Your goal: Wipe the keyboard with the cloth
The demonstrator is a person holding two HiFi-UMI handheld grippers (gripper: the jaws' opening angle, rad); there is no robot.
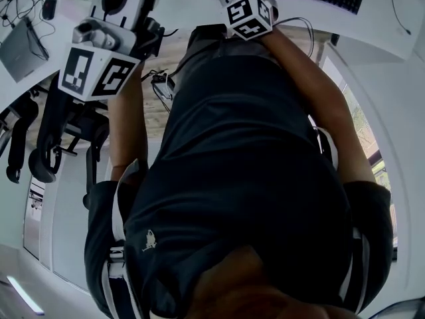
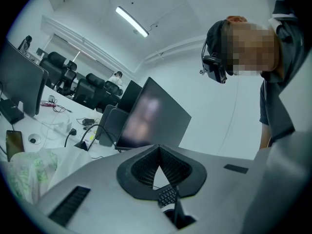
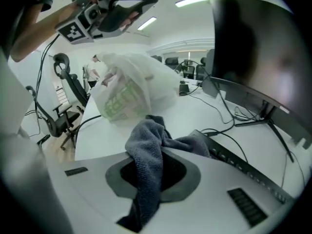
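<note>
right gripper (image 3: 155,165) jaws clamped on grey cloth (image 3: 146,140) | keyboard (image 3: 243,167) just right of the jaws, long axis running off rightward | left gripper (image 2: 158,152) pinched closed, empty, raised well clear | white desk (image 3: 195,111), plastic bag (image 3: 131,89), monitor (image 3: 263,48), office chairs (image 3: 63,116) beyond
</note>
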